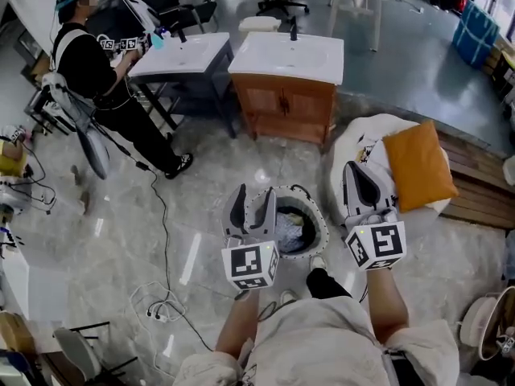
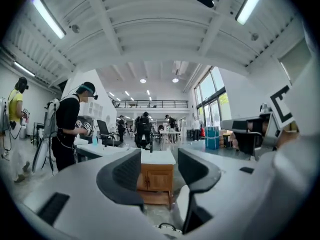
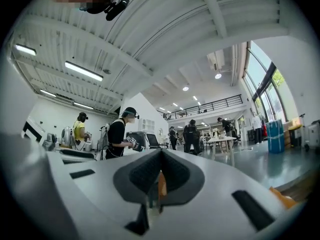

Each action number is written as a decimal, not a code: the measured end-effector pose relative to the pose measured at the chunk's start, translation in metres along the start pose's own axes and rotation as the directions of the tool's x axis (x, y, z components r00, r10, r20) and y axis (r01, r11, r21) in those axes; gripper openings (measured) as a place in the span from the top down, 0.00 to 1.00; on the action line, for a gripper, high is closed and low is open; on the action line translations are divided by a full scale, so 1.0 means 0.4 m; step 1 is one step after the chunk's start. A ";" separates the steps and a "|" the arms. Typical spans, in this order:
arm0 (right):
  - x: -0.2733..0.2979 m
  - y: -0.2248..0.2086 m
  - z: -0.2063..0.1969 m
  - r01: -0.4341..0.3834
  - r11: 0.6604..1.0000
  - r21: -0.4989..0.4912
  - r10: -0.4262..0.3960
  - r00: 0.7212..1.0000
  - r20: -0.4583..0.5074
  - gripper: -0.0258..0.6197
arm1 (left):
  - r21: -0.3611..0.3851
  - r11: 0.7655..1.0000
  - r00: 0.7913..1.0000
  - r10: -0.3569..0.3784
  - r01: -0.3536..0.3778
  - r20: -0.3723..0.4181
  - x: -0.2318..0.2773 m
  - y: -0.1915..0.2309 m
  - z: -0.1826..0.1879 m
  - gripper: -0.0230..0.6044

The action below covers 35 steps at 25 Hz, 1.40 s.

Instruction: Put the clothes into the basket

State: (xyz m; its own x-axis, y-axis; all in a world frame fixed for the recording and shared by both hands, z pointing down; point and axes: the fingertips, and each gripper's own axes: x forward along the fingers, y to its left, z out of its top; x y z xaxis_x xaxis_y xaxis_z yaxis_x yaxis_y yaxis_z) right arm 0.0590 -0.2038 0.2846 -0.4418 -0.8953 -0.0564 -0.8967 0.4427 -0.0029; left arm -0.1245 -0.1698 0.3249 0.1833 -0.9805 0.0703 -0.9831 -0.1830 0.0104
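Observation:
In the head view a round basket [image 1: 323,218] with a pale rim stands on the marble floor, just in front of my feet. Crumpled light clothes [image 1: 291,228] lie inside it. My left gripper [image 1: 253,193] hangs above the basket's left rim; in the left gripper view the left gripper [image 2: 159,159] has its jaws apart with nothing between them. My right gripper [image 1: 360,169] is raised to the right of the basket, over the white cushion. In the right gripper view the right gripper [image 3: 160,153] is shut with its tips touching, and it holds nothing. Both point level into the room.
An orange pillow [image 1: 417,166] lies on a white beanbag [image 1: 354,139] beside a wooden bench [image 1: 483,190] at right. A wooden cabinet with a white sink top [image 1: 288,103] and a grey washstand [image 1: 181,55] stand ahead. A person in black [image 1: 92,75] works there. Cables [image 1: 161,304] trail on the floor.

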 end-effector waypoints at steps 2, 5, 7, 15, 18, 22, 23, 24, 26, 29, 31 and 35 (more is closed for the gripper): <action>-0.021 -0.010 0.021 0.019 1.000 -0.015 -0.019 1.000 0.020 0.98 | 0.022 1.000 0.999 -0.006 0.005 0.035 -0.015 -0.006 0.047 0.60; -0.066 -0.020 0.045 0.047 0.998 -0.029 -0.046 0.998 0.042 0.98 | 0.069 0.998 0.998 -0.012 0.008 0.058 -0.054 -0.023 0.091 0.62; -0.091 -0.027 0.066 0.065 0.997 -0.042 -0.063 0.996 0.059 0.98 | 0.094 0.995 0.997 -0.019 0.012 0.071 -0.076 -0.035 0.117 0.62; -0.110 -0.020 0.100 0.100 0.993 -0.059 -0.095 0.992 0.088 0.98 | 0.105 0.994 0.989 -0.036 0.021 0.144 -0.118 -0.019 0.186 0.73; -0.113 -0.017 0.112 0.101 0.993 -0.062 -0.095 0.991 0.098 0.98 | 0.122 0.992 0.988 -0.043 0.024 0.150 -0.117 -0.021 0.185 0.79; -0.120 -0.019 0.115 0.100 0.992 -0.073 -0.092 0.990 0.109 0.98 | 0.119 0.992 0.987 -0.068 0.051 0.144 -0.110 -0.036 0.169 0.91; -0.122 -0.018 0.115 0.098 0.992 -0.077 -0.089 0.990 0.109 0.98 | 0.111 0.992 0.986 -0.077 0.061 0.145 -0.111 -0.040 0.167 0.93; -0.124 -0.017 0.114 0.096 0.992 -0.082 -0.087 0.990 0.108 0.98 | 0.101 0.992 0.986 -0.085 0.070 0.144 -0.110 -0.044 0.165 0.94; -0.125 -0.015 0.114 0.095 0.991 -0.093 -0.085 0.991 0.103 0.98 | 0.086 0.993 0.986 -0.087 0.076 0.142 -0.104 -0.044 0.163 0.94; -0.117 -0.007 0.107 0.089 0.990 -0.109 -0.078 0.992 0.104 0.98 | 0.081 0.995 0.987 -0.076 0.065 0.142 -0.093 -0.031 0.157 0.94; -0.114 -0.004 0.103 0.087 0.989 -0.116 -0.075 0.992 0.103 0.98 | 0.076 0.995 0.987 -0.070 0.060 0.145 -0.093 -0.025 0.156 0.94; -0.114 -0.004 0.102 0.083 0.987 -0.135 -0.069 0.992 0.106 0.98 | 0.077 0.996 0.988 -0.056 0.045 0.144 -0.091 -0.025 0.155 0.94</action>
State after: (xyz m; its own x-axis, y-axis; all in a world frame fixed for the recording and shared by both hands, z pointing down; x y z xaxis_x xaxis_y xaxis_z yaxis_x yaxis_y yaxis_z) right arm 0.0816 -0.1617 0.2464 -0.3733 -0.9136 -0.1612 -0.9258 0.3558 0.1274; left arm -0.1213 -0.1365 0.2604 0.2366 -0.9687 -0.0748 -0.9706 -0.2322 -0.0628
